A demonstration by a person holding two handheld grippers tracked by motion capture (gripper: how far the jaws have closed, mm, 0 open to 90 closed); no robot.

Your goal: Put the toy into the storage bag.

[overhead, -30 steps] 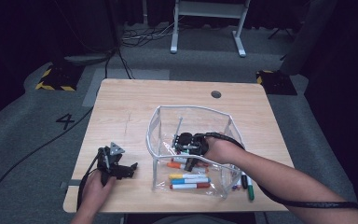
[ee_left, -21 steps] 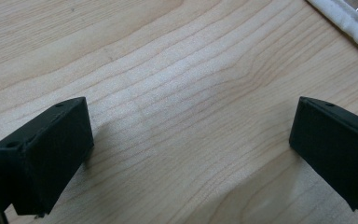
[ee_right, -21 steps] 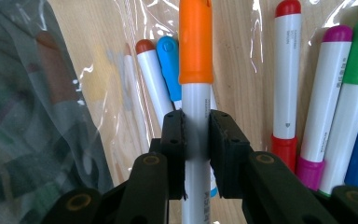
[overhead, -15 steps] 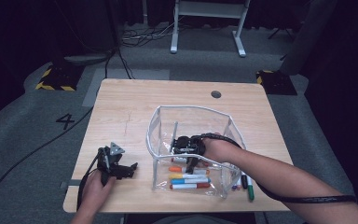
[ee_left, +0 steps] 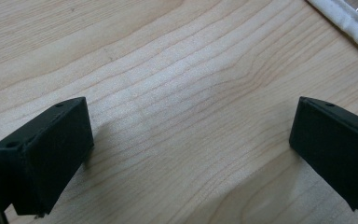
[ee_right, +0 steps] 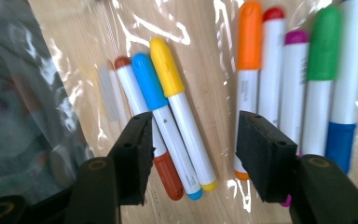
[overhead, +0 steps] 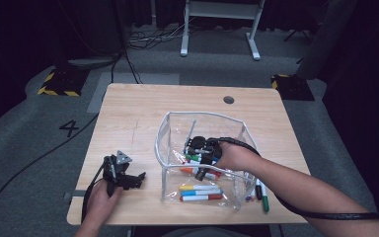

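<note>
A wooden table (overhead: 143, 113) seen from above; right of centre stands a clear plastic bag (overhead: 170, 133) with markers (overhead: 200, 192) inside. The right gripper (overhead: 203, 167) reaches into the bag's open top. In its own view at centre, its jaws have just been opening and stand apart with nothing between them, above a yellow marker (ee_right: 179, 100), a blue marker (ee_right: 156, 100) and a red one (ee_right: 142, 121); an orange marker (ee_right: 248, 60) lies right of centre. At lower left of the high view, the left gripper (overhead: 128, 180) rests on bare wood, jaws wide apart. Best next: lift the right gripper straight out, keeping clear of the bag's walls, so the markers stay put.
</note>
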